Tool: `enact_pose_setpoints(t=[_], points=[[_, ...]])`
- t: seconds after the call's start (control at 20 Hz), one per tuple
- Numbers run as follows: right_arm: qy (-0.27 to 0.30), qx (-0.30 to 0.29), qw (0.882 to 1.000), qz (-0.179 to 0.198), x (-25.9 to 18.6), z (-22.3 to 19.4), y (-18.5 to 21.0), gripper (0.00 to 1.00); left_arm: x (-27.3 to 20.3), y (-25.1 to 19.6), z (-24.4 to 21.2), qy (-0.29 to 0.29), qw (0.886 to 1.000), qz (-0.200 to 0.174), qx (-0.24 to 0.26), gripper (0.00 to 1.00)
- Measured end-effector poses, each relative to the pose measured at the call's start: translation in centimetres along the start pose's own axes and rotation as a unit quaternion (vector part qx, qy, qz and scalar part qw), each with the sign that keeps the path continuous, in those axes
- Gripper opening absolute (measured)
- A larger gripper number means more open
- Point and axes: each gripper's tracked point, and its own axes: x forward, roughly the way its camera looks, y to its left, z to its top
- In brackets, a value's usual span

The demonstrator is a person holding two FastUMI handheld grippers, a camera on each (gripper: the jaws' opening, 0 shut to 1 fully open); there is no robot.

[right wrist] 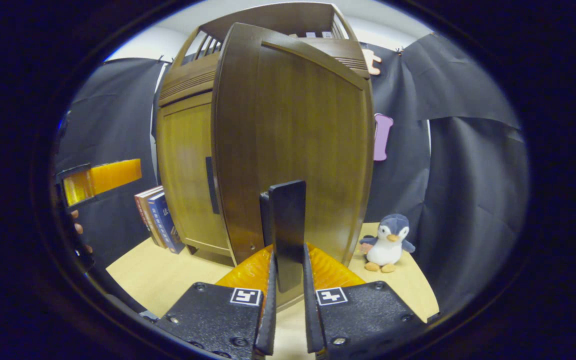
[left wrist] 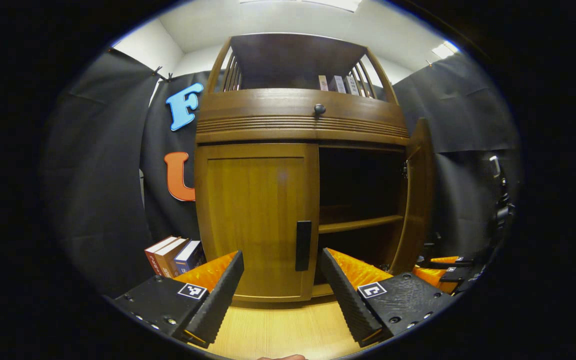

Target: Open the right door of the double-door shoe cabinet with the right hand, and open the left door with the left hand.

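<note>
Left gripper view looks at the shoe cabinet [left wrist: 298,150] on the worktop [left wrist: 278,330]: books [left wrist: 173,255] lean to the left of the left claw [left wrist: 282,285], whose fingers are spread apart short of the closed left door [left wrist: 255,220] and its dark handle [left wrist: 303,245]. Beyond, the right door [left wrist: 418,200] stands swung out. Right gripper view has the right claw [right wrist: 288,280] clamped on that door's handle [right wrist: 287,230], a plush penguin [right wrist: 387,243] to its right on the worktop.
</note>
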Motion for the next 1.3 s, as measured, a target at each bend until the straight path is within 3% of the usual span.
enact_pose_setpoints(t=[0.45,0.65,0.8,1.05,1.3], points=[[0.003,0.024,1.0,-0.019,-2.9,-0.7,-4.7,0.2,4.1,-2.0,-0.7,0.02,1.0,0.006,-0.02,0.94],[0.008,0.026,0.998,-0.05,-3.8,-1.2,-7.7,0.15,5.7,-2.9,-1.2,0.025,1.0,0.002,-0.01,0.94],[0.018,0.055,0.996,-0.074,-4.2,-1.3,-9.9,0.09,6.7,-4.5,-2.1,0.038,0.999,-0.014,-0.033,0.95],[0.025,0.054,0.993,-0.104,-4.8,-1.3,-13.1,0.05,8.7,-4.5,-3.1,0.053,0.998,-0.005,-0.039,0.95],[0.026,0.075,0.993,-0.092,-5.0,-1.2,-13.9,0.04,10.0,-4.6,-4.2,0.063,0.998,0.001,-0.031,0.95]])
